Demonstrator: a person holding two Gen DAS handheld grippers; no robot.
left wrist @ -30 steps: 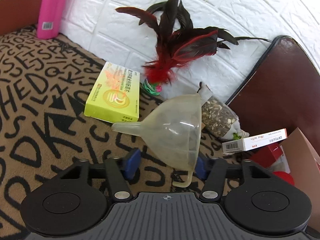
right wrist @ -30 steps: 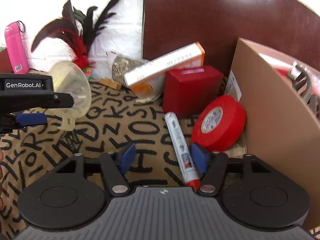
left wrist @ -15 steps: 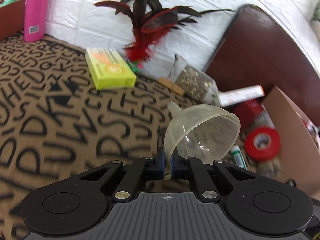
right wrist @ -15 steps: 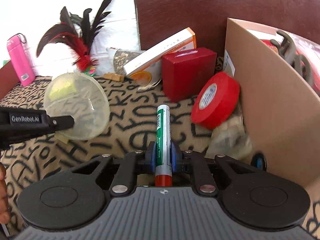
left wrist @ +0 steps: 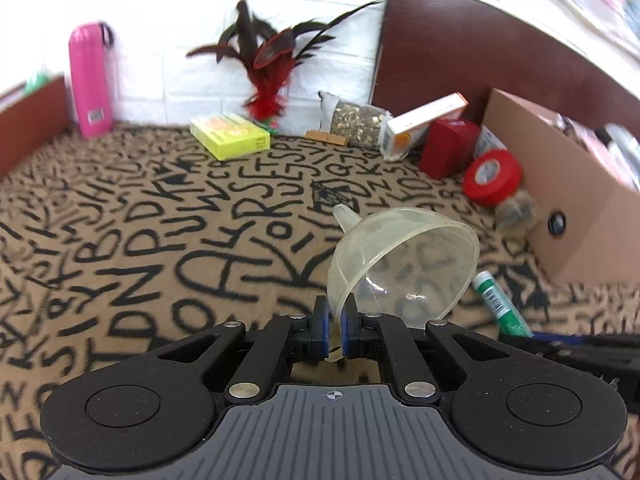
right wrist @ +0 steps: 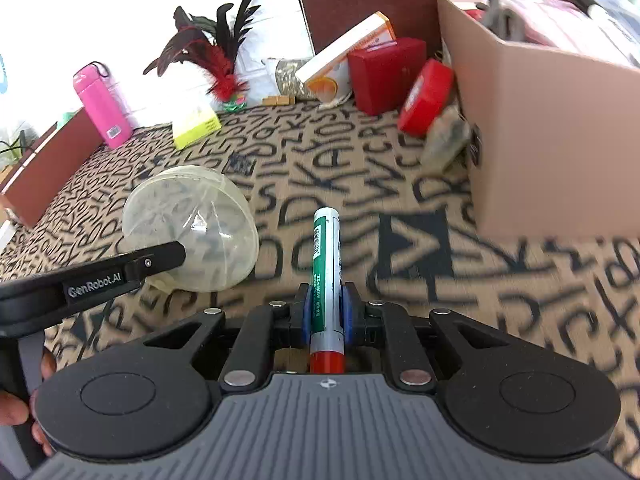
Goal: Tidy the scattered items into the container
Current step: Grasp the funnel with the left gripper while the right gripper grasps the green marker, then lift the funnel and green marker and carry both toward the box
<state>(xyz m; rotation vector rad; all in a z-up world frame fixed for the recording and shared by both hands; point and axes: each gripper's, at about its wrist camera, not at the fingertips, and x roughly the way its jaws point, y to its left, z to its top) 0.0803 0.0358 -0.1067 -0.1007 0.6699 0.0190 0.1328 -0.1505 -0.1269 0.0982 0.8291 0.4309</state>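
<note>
We have our left claw (left wrist: pixel 335 334) clamped on the funnel (left wrist: pixel 404 264) and right claw (right wrist: pixel 326 316) on the marker (right wrist: pixel 326 264), while the box (right wrist: pixel 552 140) awaits both, plus the boxes and tape.

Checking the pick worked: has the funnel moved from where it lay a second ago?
Yes. The funnel has left its spot beside the yellow box, held by the left gripper, nearer the cardboard box.

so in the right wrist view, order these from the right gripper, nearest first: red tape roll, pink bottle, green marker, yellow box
1. Green marker with a red cap, clamped in the right gripper.
2. Red tape roll, ahead to the right, beside the cardboard box.
3. Yellow box, ahead to the left.
4. Pink bottle, far left by the wall.
</note>
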